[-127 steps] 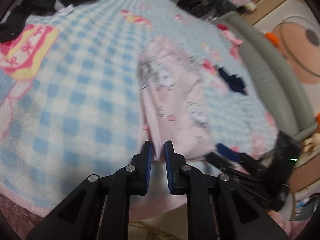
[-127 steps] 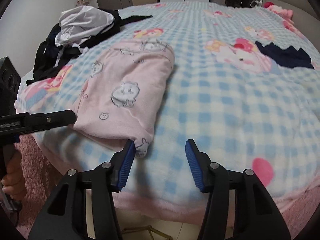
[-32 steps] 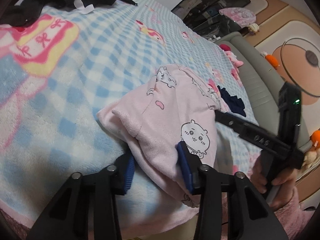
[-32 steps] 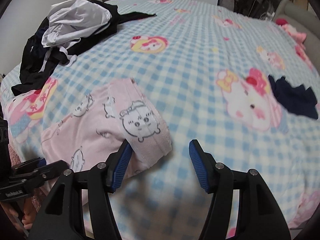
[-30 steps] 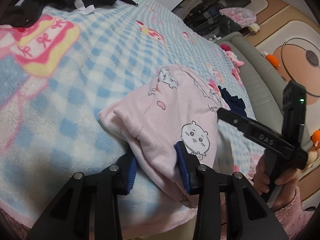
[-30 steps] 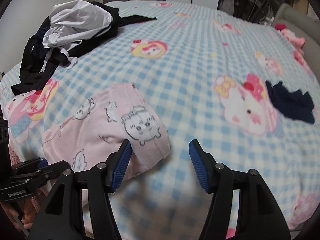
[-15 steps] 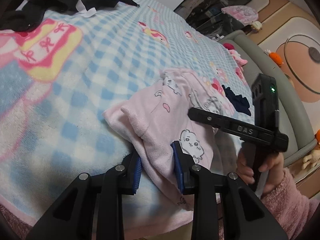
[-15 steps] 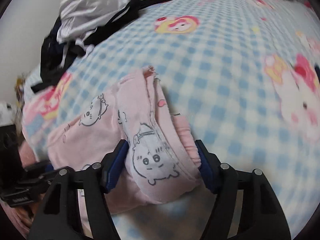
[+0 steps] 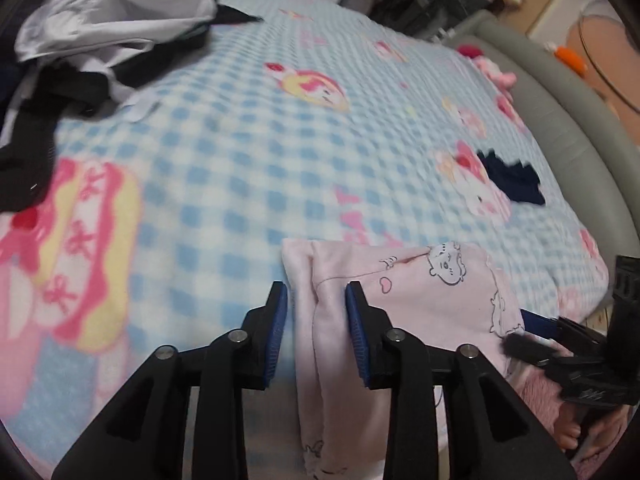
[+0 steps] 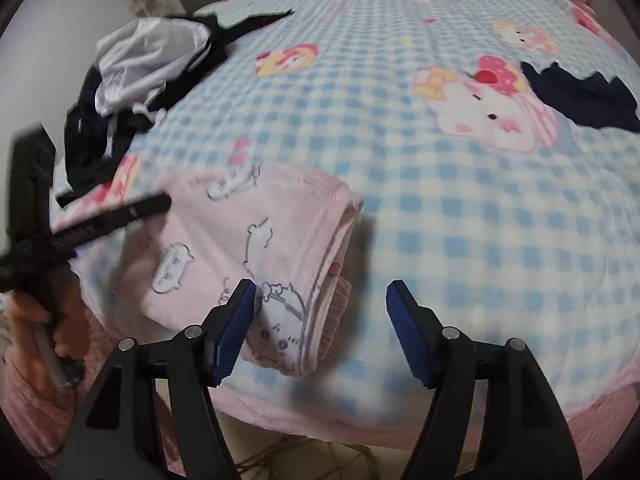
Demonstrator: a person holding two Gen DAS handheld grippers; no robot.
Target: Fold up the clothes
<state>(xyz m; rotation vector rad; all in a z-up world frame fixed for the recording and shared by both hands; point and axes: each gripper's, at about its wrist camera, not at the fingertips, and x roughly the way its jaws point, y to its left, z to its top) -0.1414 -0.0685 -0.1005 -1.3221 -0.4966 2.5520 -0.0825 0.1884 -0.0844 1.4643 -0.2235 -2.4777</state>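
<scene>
A pink garment with cartoon prints (image 9: pixel 432 304) lies folded near the front edge of the blue-checked blanket (image 9: pixel 240 152). My left gripper (image 9: pixel 316 308) straddles its left folded edge. Its jaws are opening: the right pad touches the cloth and the left pad stands clear of it. In the right wrist view the same garment (image 10: pixel 248 232) shows its rolled end between the jaws of my right gripper (image 10: pixel 320 300). Those jaws are opening wide, with a clear gap on the right side. Each gripper also appears in the other's view, the left gripper (image 10: pixel 80 232) and the right gripper (image 9: pixel 580 356).
A heap of black and white clothes (image 10: pixel 148 64) sits at the blanket's far left. A dark navy garment (image 10: pixel 580 96) lies at the far right. A grey padded bed frame (image 9: pixel 560 92) runs along the right side. The bed's front edge drops off just below the grippers.
The left jaws, pinched on the garment's fold half a second ago, have spread. The right jaws widened and drew back off the folded end. The garment now rests on the blanket.
</scene>
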